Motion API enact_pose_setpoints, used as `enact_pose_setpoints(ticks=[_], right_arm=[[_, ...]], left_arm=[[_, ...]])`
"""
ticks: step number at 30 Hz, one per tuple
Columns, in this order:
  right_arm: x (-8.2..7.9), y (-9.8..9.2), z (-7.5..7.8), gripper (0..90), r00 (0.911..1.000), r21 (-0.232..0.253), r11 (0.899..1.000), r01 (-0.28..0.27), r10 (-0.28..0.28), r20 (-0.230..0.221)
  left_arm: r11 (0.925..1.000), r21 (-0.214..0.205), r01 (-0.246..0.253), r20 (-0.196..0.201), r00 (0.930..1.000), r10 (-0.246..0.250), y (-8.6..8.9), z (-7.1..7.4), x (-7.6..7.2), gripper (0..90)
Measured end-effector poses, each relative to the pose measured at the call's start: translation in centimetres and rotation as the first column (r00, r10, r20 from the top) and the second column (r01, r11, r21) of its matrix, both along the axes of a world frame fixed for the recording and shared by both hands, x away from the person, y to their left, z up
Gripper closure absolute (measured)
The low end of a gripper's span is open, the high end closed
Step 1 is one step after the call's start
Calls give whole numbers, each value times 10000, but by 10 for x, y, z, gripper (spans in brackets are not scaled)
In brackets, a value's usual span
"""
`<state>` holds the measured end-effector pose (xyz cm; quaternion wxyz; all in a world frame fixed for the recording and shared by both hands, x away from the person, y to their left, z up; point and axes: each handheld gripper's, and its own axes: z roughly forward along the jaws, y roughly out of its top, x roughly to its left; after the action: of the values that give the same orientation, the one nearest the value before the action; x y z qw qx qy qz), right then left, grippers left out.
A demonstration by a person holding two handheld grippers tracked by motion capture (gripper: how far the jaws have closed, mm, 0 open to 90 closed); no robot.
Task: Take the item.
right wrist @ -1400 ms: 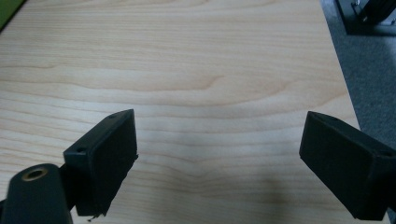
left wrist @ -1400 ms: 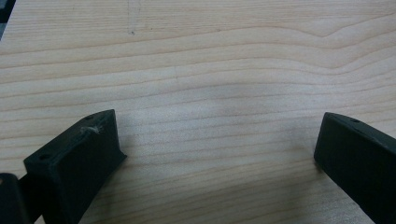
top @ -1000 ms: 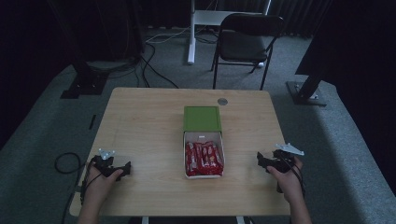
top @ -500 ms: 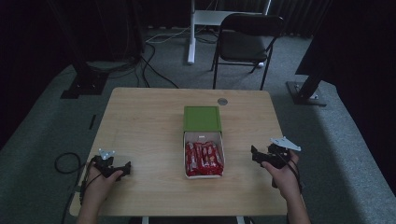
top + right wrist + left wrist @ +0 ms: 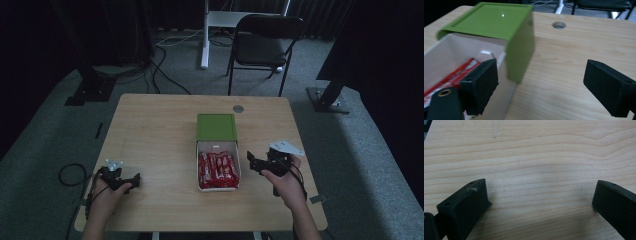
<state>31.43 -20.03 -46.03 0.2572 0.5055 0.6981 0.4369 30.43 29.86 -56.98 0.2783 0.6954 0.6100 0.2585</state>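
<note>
A white box point(image 5: 218, 188) with a green sliding sleeve point(image 5: 216, 127) lies at the middle of the wooden table point(image 5: 160, 130). The sleeve is pushed back, and several red packets point(image 5: 218, 169) show in the open tray. My right gripper point(image 5: 251, 161) is open just right of the tray. In the right gripper view its jaws frame the green sleeve point(image 5: 499, 22), the white tray wall point(image 5: 454, 52) and a red packet point(image 5: 456, 73). My left gripper point(image 5: 134, 181) rests open near the table's front left, over bare wood point(image 5: 536, 170).
A round cable hole point(image 5: 238, 108) sits near the table's far edge point(image 5: 559, 25). Behind the table stand a black folding chair point(image 5: 265, 42) and a white desk leg point(image 5: 205, 35). Cables lie on the grey carpet. A dark stand base point(image 5: 327, 100) is at the right.
My right gripper has moved left and slightly forward, toward the box. The left gripper has stayed where it was.
</note>
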Motion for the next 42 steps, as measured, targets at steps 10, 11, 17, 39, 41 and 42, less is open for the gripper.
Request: enact_pose_setpoints(ticks=[10, 11, 17, 39, 41, 42], right_arm=[[-2, 32, 7, 123, 9966, 91, 9966, -818, 818, 14], [-2, 32, 7, 123, 9966, 91, 9966, -818, 818, 14], [-2, 53, 13, 133, 9912, 154, 9912, -1317, 1315, 121], [-5, 97, -5, 388, 9710, -586, 9695, -2382, 2365, -348], [-5, 98, -8, 431, 9693, -707, 9668, -2454, 2434, -349], [-6, 100, -9, 465, 9671, -675, 9648, -2540, 2522, -338]], left_arm=[[10000, 8, 5, 3, 10000, -5, 0, 0, 0, 10], [10000, 8, 5, 3, 10000, -5, 0, 0, 0, 10], [10000, -8, -10, 16, 10000, 10, 0, 0, 0, 10], [10000, 0, 3, 1, 10000, -3, 0, 0, 0, 10], [10000, -2, 4, 1, 10000, -4, 0, 0, 0, 10], [10000, 2, 4, 2, 10000, -4, 0, 0, 0, 10]])
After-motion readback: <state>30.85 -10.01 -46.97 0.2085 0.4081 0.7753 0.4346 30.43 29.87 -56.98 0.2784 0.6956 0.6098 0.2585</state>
